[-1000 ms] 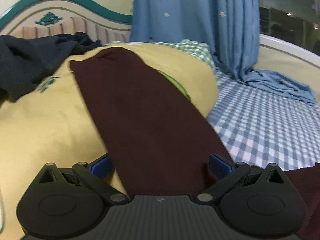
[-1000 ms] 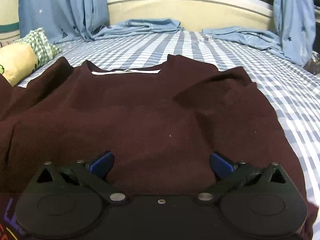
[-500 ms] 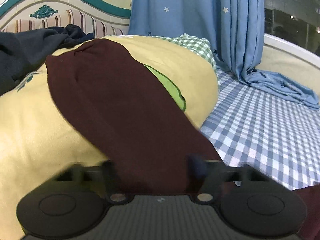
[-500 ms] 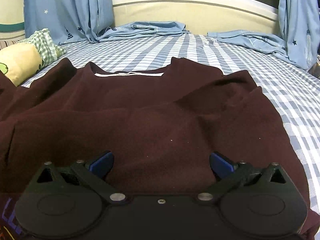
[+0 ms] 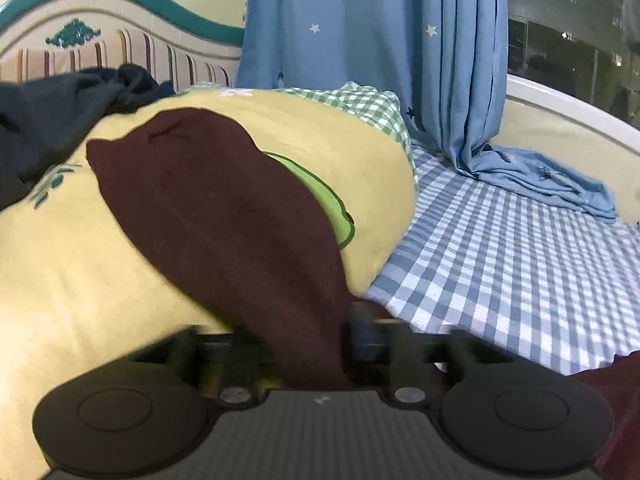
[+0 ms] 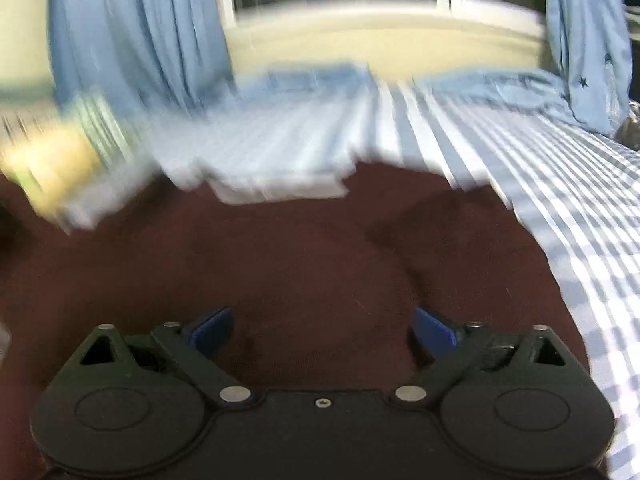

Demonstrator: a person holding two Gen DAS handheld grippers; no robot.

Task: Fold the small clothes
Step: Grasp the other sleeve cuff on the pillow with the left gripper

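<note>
The landmark is the yellow pillow (image 5: 80, 280) at the head of the bed (image 5: 500, 260). On its far left lies a dark garment (image 5: 44, 120), under the striped headboard (image 5: 132, 52). The sleeve (image 5: 224, 220) of the maroon shirt (image 6: 300, 272) runs across the pillow's middle, partly covering a green print. The sleeve's near end passes between the fingers of the left tool (image 5: 308, 344). That tool is blurred; its jaws have just been opening, and I cannot tell whether they press the cloth. Right of the pillow hangs a blue curtain (image 5: 380, 60), its hem pooled on the checked sheet. Farther right of the pillow the shirt's body lies spread on the bed, and over it the right tool (image 6: 322, 330) hovers, fingers wide apart, with nothing gripped.
</note>
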